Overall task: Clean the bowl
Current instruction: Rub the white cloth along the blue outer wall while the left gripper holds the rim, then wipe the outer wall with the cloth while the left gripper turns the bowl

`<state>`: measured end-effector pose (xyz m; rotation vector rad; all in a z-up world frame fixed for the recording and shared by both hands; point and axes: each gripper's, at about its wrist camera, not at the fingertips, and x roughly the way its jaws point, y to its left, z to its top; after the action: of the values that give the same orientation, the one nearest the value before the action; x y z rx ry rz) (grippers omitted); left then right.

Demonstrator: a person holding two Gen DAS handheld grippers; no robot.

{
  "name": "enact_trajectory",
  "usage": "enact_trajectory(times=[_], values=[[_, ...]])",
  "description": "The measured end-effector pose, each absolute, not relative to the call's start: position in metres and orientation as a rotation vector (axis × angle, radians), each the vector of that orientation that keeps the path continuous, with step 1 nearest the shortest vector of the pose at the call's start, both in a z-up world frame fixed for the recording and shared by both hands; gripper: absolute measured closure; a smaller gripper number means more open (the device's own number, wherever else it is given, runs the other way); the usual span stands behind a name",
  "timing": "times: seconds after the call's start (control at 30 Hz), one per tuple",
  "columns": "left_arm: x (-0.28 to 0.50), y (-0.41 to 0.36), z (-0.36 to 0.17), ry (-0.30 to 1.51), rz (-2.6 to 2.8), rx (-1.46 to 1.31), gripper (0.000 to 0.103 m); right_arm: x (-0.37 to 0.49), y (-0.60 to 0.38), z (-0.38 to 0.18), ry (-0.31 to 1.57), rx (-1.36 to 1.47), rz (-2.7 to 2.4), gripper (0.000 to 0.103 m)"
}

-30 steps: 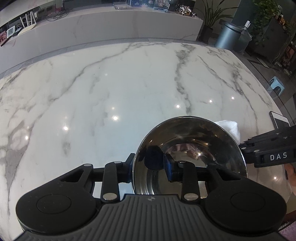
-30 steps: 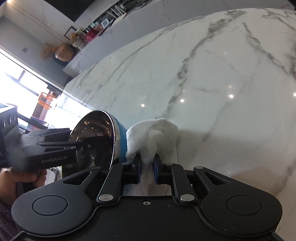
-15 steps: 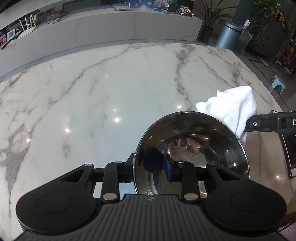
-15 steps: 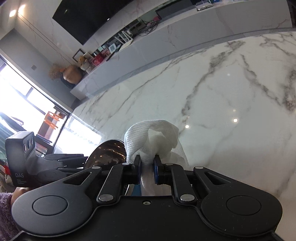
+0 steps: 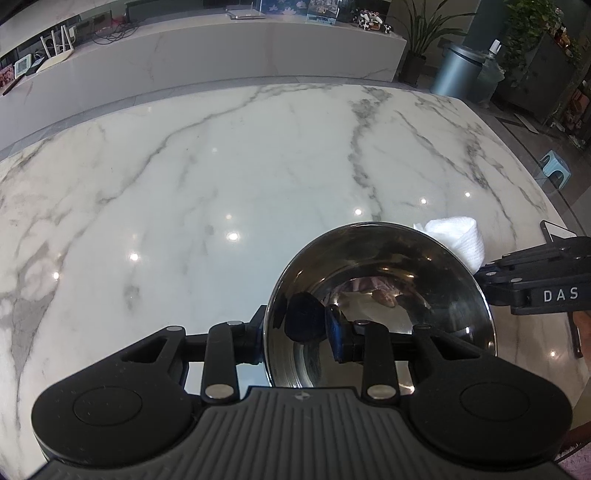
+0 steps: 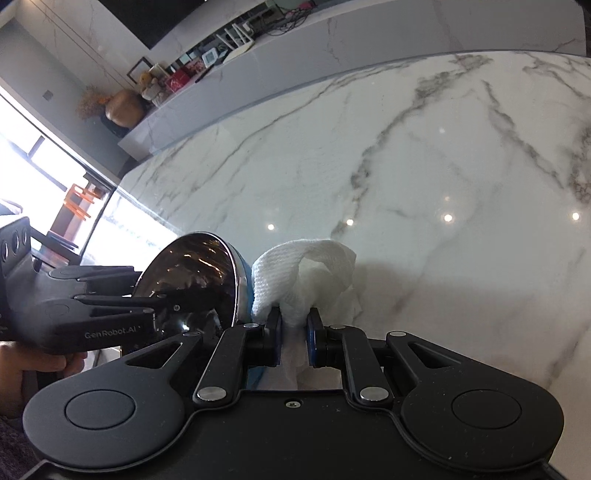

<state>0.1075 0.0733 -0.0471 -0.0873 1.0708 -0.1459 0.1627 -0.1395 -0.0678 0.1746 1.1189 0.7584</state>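
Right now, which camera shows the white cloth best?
The right wrist view: the white cloth sits bunched between the right gripper fingers, beside the bowl. The left wrist view shows only a corner past the bowl's rim.

Upscale home living-dining area: big marble table, long marble ledge with router, cables, framed pictures (toys too), potted plants, wall TV, vase, small stool

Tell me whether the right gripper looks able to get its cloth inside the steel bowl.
Probably yes. The right gripper holds the cloth just outside the steel bowl; its open mouth looks unobstructed.
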Motion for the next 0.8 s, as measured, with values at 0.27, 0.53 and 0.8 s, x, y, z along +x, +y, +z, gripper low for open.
enact_trajectory(times=[0.27, 0.53, 0.8], values=[[0.098, 0.072, -0.044, 1.084, -0.125, -0.184, 0.046, 0.162, -0.140, -0.069, 1.122, 0.181, 0.757, 0.091], [0.091, 0.071, -0.052, 1.149, -0.102, -0.215, 0.055, 0.163, -0.138, -0.069, 1.125, 0.162, 0.756, 0.090], [0.093, 0.075, -0.051, 1.135, -0.102, -0.173, 0.073, 0.162, -0.137, -0.066, 1.129, 0.132, 0.761, 0.091]])
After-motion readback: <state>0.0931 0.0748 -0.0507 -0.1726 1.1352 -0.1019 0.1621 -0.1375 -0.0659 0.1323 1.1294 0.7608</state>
